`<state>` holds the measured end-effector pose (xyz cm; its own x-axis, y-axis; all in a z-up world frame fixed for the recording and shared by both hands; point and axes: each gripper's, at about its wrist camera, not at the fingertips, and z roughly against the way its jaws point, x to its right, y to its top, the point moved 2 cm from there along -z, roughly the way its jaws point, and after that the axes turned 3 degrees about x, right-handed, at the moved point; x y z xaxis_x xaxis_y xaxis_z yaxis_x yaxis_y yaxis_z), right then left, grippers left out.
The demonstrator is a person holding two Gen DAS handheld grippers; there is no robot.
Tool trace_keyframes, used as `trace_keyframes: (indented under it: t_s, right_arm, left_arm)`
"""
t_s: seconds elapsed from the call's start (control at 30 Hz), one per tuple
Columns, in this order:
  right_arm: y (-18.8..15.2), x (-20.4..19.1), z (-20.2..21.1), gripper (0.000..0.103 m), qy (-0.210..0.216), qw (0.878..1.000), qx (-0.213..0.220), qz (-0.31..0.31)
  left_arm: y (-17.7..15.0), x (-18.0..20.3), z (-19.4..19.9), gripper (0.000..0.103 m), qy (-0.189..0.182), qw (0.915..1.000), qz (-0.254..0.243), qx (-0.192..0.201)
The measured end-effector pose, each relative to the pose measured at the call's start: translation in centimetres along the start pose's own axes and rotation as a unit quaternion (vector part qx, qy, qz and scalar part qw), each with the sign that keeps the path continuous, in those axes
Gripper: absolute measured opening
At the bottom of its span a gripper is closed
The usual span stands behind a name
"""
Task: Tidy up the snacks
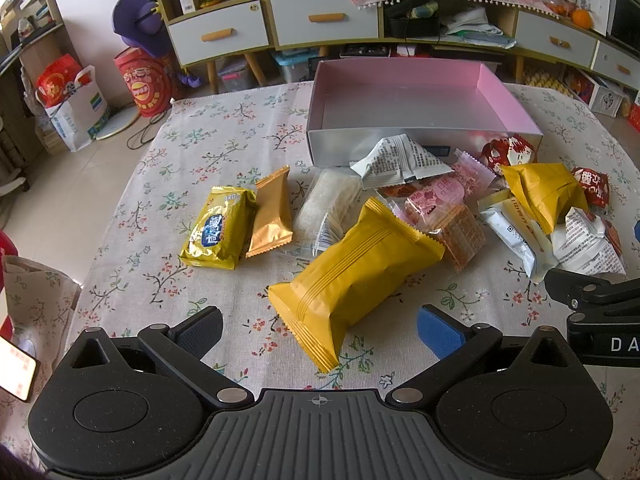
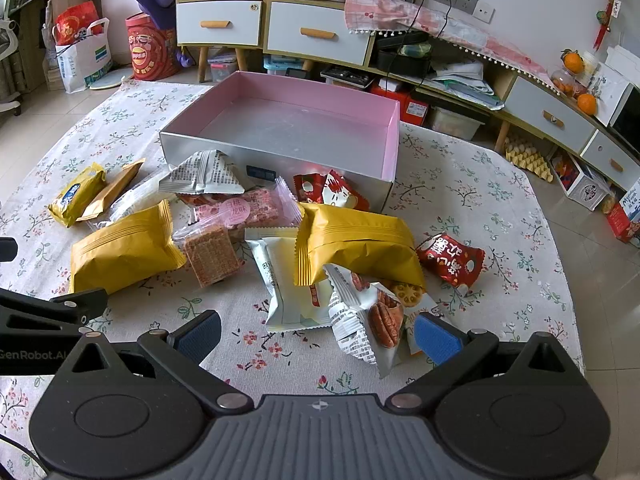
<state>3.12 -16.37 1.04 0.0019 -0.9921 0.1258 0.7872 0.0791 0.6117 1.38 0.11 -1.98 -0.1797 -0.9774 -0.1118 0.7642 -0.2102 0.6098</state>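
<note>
A pile of wrapped snacks lies on the floral tablecloth in front of an empty pink-lined box point(image 1: 496, 92) point(image 2: 394, 136). My left gripper point(image 1: 320, 330) is open, its fingers on either side of the near end of a large yellow packet point(image 1: 352, 276) point(image 2: 120, 248). My right gripper point(image 2: 318, 334) is open over a white packet point(image 2: 288, 296) and a newsprint nut packet point(image 2: 360, 328). A second yellow packet point(image 2: 356, 240) point(image 1: 544, 192) lies behind them. A red packet point(image 2: 452, 260) lies to the right.
A gold-blue packet point(image 1: 218, 232) and a bronze sachet point(image 1: 272, 212) lie at the left. A wafer packet point(image 2: 210, 256) and a pink bar point(image 2: 244, 210) sit mid-pile. Cabinets with drawers point(image 1: 324, 20) stand behind the table. A phone point(image 1: 16, 368) lies at the left edge.
</note>
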Motion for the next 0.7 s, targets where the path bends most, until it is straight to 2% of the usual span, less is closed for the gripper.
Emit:
trace_keyframes:
  t_s: [0.57, 0.7]
  right_arm:
    - [0.04, 0.14, -0.17, 0.082, -0.004, 1.0, -0.008, 0.006]
    - [0.15, 0.44, -0.65, 0.082, 0.017, 1.0, -0.023, 0.001]
  left_arm:
    - [-0.07, -0.05, 0.13, 0.103, 0.004, 0.9999, -0.006, 0.01]
    - [0.2, -0.32, 0.15, 0.103, -0.003, 0.9997, -0.016, 0.02]
